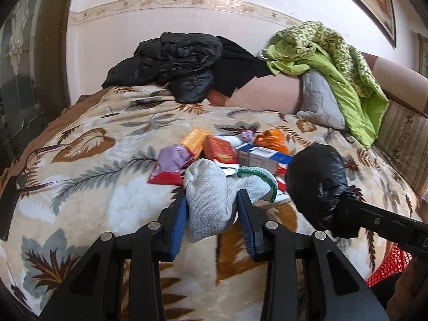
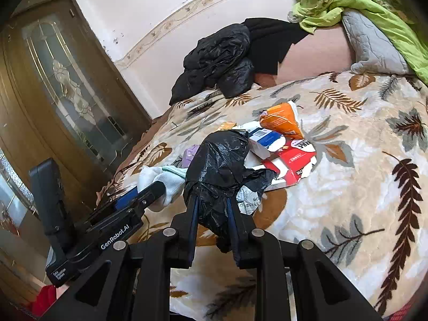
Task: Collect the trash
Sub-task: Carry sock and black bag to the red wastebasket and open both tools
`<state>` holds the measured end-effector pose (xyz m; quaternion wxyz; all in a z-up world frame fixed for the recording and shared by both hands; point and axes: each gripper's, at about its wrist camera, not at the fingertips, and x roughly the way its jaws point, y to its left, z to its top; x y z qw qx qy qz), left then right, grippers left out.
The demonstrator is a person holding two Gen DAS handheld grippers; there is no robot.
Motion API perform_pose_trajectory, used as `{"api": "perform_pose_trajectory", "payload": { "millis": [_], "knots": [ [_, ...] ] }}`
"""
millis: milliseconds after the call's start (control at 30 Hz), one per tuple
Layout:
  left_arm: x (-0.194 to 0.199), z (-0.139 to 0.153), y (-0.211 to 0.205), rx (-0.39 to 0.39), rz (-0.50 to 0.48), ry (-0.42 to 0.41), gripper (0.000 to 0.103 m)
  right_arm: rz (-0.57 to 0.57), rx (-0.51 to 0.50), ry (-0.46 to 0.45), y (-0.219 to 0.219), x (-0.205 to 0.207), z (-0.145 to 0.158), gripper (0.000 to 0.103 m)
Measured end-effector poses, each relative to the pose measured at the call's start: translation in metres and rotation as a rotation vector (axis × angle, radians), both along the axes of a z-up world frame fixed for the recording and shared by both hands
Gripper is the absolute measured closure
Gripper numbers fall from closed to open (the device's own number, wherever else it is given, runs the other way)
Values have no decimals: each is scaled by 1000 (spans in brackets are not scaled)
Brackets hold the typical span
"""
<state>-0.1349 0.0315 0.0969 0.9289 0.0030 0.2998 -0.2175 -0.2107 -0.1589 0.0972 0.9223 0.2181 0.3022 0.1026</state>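
On the leaf-patterned blanket [image 1: 80,200], with boxes [image 2: 283,157] littered farther back, the left gripper [image 1: 211,208] clamps a grey sock [image 1: 208,195] while the right gripper [image 2: 212,214] grips a black bag [image 2: 222,165].

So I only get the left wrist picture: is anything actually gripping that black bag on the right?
Observer: Yes, the right gripper has both blue-padded fingers pinched on the black bag.
Operator: Is anything caught up with it?
Observer: A crumpled white printed slip pokes out beside the bag, by one finger.
Operator: Any writing on my own gripper?
Observer: The left gripper, holding the sock, has GenRobot.AI lettering on its side.
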Motion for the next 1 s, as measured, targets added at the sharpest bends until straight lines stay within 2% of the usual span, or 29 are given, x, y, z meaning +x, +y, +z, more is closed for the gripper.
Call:
{"api": "perform_pose_trajectory", "payload": {
  "millis": [300,633,733,900,1000],
  "knots": [
    [-22,5,-26,21,-63,-26,67,-45,10,-13,-18,-26,4,80],
    [-48,2,-46,17,-118,9,67,-120,-1,-24,-47,-69,13,81],
    [-65,12,-68,12,-195,-6,67,-168,5,-22,-69,-96,17,81],
    [-102,31,-116,-3,-358,-27,67,-315,17,-5,-122,-158,22,81],
    [-126,39,-151,-19,-475,-10,67,-433,21,11,-157,-205,21,81]
  ]
}}
